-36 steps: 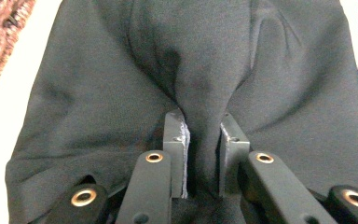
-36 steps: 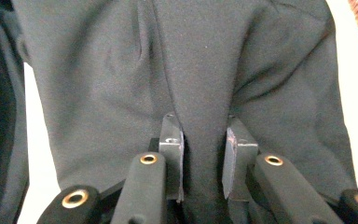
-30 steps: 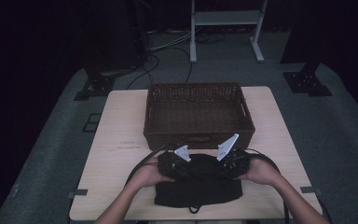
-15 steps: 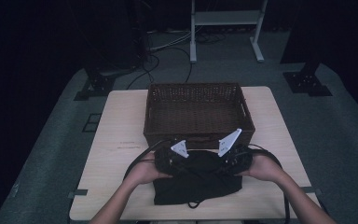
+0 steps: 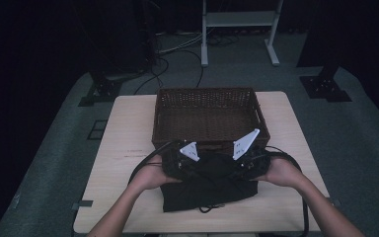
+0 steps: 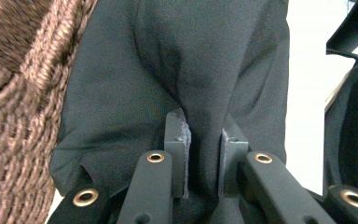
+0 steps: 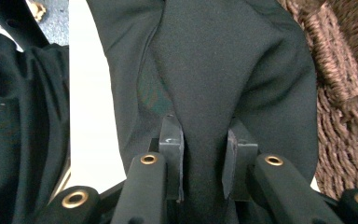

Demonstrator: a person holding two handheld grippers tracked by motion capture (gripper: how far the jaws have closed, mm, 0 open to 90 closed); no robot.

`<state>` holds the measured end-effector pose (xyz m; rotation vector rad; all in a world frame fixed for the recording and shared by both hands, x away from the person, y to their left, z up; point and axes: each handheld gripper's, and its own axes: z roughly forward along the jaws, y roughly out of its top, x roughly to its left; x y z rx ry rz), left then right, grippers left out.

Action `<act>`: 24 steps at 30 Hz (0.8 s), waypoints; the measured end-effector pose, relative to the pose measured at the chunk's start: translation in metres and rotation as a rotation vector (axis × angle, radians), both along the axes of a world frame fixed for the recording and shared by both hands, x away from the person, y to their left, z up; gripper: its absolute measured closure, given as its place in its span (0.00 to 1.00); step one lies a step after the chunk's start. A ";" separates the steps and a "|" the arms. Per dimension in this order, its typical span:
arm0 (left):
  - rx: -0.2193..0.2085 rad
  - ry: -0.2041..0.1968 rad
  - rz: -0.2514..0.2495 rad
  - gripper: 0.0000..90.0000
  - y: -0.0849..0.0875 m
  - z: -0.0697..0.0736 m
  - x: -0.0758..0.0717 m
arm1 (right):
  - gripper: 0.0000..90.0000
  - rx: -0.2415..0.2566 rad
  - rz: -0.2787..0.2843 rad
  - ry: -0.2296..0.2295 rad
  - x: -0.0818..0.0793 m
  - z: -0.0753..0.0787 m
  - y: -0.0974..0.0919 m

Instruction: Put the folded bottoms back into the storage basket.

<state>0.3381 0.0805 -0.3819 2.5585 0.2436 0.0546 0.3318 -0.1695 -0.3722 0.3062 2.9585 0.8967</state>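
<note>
A black folded garment (image 5: 209, 190) lies at the near middle of the light wooden table (image 5: 123, 133), its far edge lifted off the surface. My left gripper (image 5: 190, 165) is shut on the left part of that edge, and my right gripper (image 5: 239, 165) is shut on the right part. In the left gripper view the black garment (image 6: 191, 70) bunches between the two pads (image 6: 177, 140). The right gripper view has the same black garment (image 7: 214, 70) pinched between its pads (image 7: 171, 140). A brown wicker basket (image 5: 206, 116) stands just beyond both grippers.
The wicker basket's wall (image 6: 14, 116) rises close at the left of the left gripper view and the basket wall (image 7: 345, 116) at the right of the right gripper view. Cables trail from both grippers. Beyond the table stand a white frame (image 5: 239, 22) and dark stands on the floor.
Both grippers have risen with the garment's far edge and moved slightly toward the basket. The cloth's front part hangs down to the table.
</note>
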 end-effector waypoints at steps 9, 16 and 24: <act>0.004 -0.022 -0.020 0.86 -0.003 0.022 0.002 | 0.80 0.022 0.000 -0.017 -0.002 0.019 -0.005; 0.015 -0.031 -0.029 0.86 -0.004 0.038 0.003 | 0.80 0.025 0.008 -0.029 -0.001 0.037 -0.005; 0.019 -0.052 -0.030 0.86 -0.002 0.057 0.004 | 0.80 0.029 0.013 -0.047 0.000 0.053 -0.004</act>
